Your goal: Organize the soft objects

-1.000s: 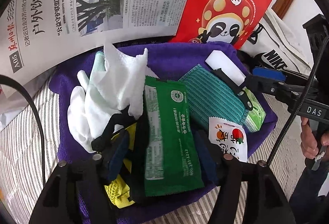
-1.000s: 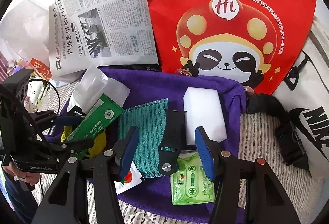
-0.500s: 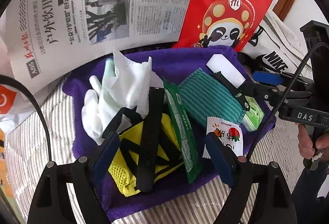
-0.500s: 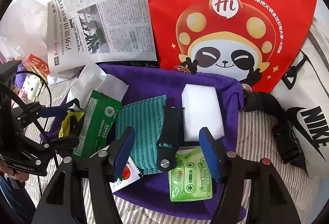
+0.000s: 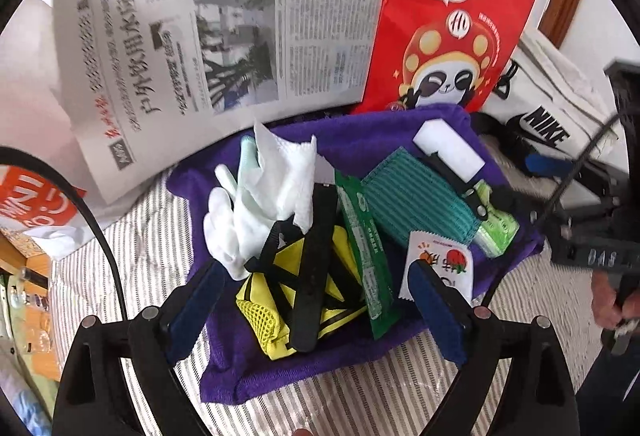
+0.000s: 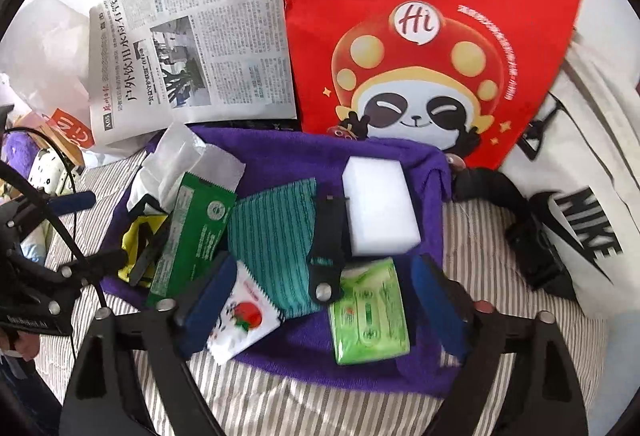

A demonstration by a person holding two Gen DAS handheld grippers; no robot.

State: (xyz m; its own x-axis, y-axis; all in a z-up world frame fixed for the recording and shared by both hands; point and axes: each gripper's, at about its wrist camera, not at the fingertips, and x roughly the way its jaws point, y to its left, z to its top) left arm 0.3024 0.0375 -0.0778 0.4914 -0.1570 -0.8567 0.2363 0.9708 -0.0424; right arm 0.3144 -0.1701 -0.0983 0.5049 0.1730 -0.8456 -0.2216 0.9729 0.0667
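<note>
So everything soft is piled on the purple towel (image 5: 408, 348), guess it's the sorting spot. Left gripper (image 5: 316, 300) hangs wide open, holding nothing, with the yellow mesh bag (image 5: 264, 312) between its fingers and the green packet (image 5: 368, 268) leaning beside it. Right gripper (image 6: 320, 300) is spread open too, empty, teal cloth (image 6: 276, 236) and white sponge (image 6: 380, 208) just ahead

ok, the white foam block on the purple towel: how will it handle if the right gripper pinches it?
The white foam block looks like sponge foam, so probably very light and squashy under the pads. Its flat faces suggest it won't roll. A black strap lies along its edge and may drag.
</note>
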